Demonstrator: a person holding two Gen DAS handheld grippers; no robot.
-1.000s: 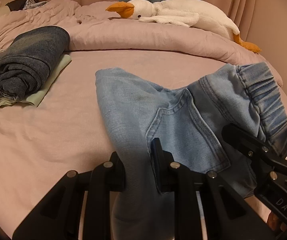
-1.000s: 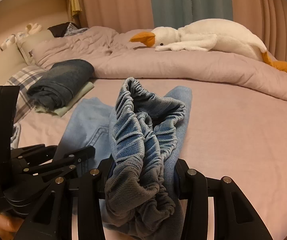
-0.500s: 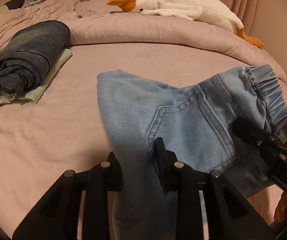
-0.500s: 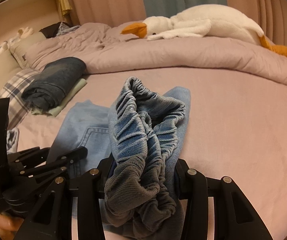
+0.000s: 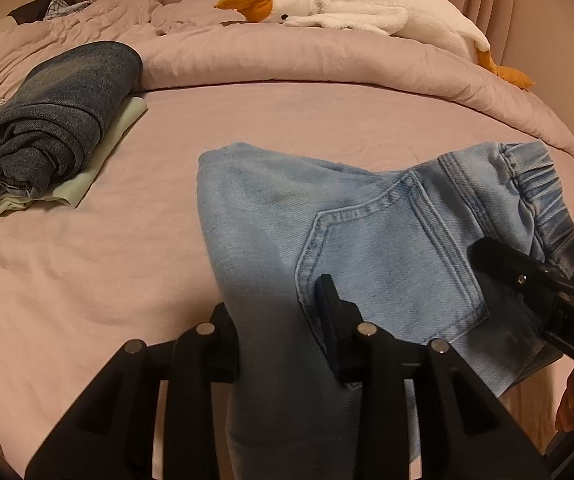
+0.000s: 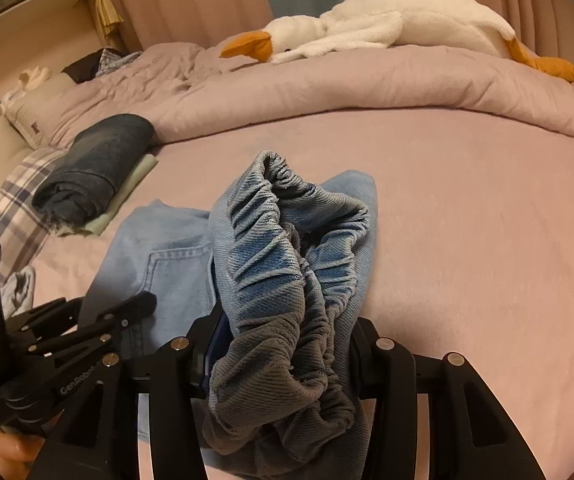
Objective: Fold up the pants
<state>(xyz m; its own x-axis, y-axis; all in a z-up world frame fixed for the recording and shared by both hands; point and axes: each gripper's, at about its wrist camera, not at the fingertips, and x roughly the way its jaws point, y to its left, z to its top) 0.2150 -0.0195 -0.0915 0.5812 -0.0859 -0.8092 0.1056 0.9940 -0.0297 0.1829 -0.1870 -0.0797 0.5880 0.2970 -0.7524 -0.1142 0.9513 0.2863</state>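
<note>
Going left to right on my bed (image 5: 327, 120): a rolled dark denim bundle (image 5: 59, 112) sits on a pale green folded cloth (image 5: 99, 160), well apart from the light blue pants (image 5: 367, 232), which lie mid-bed with the back pocket facing up. A plush goose (image 5: 367, 4) rests on the duvet behind.

My left tool (image 5: 279, 320) has a leg of the pants running between its fingers — the jaws have just been opening, so the cloth sits there loosely and no longer looks pinched. A second ago that tool was clamped tight on the leg.

My right tool (image 6: 283, 344) is pinching the bunched elastic waistband (image 6: 287, 248), jaws held apart by the thick wad of denim. That grip looks the same as before, though the pants have sunk lower and flatter onto the bed.

Writing I can read: "DAS" on the right tool's body at the left view's edge, and "GenRob" on the left tool as seen from the right view — the rest is cut off.
</note>
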